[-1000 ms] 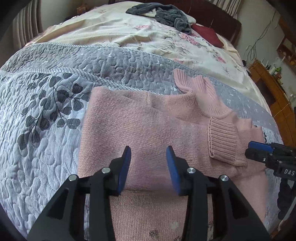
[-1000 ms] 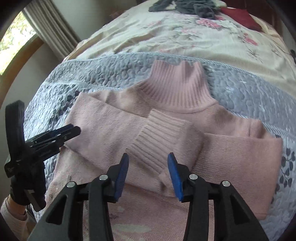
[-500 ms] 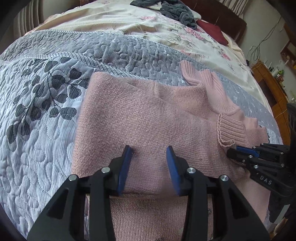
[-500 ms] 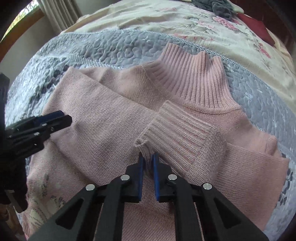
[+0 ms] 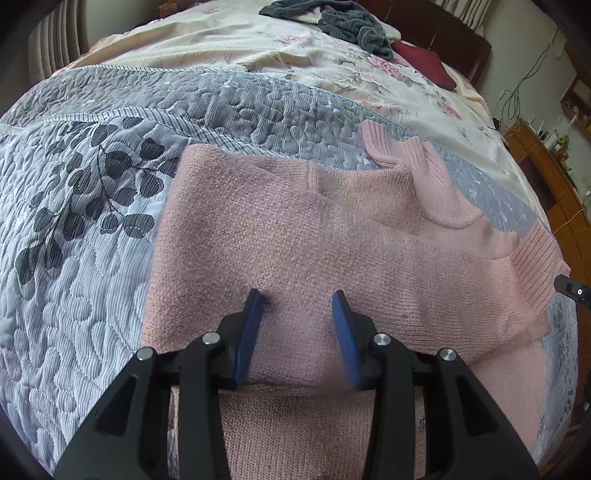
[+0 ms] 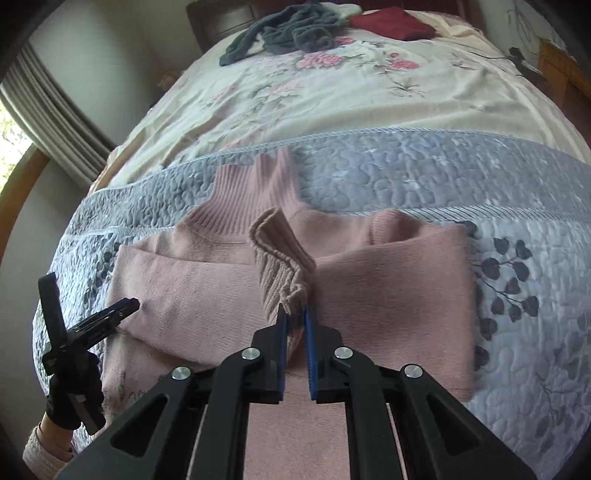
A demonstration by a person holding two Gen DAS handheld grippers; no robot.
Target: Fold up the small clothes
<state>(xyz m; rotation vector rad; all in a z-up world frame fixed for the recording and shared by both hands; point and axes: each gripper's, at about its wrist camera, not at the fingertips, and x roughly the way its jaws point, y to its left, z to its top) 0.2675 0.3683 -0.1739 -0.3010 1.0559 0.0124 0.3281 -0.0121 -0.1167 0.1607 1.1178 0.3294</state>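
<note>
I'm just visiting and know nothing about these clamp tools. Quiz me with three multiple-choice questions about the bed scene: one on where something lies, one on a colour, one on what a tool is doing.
1. Where does the crumpled dark grey garment lie?
A. at the far end of the bed
B. on the sweater
C. on the floor

2. What colour is the knitted turtleneck sweater?
A. white
B. pink
C. green

3. What is the right gripper doing?
A. hanging open above the quilt
B. pinching the ribbed sleeve cuff
C. holding a red pillow

Answers: 1 A, it sits far beyond the sweater on the floral cover. 2 B, pink in both views. 3 B, its blue pads close on the raised cuff, while the left gripper stands open.
</note>
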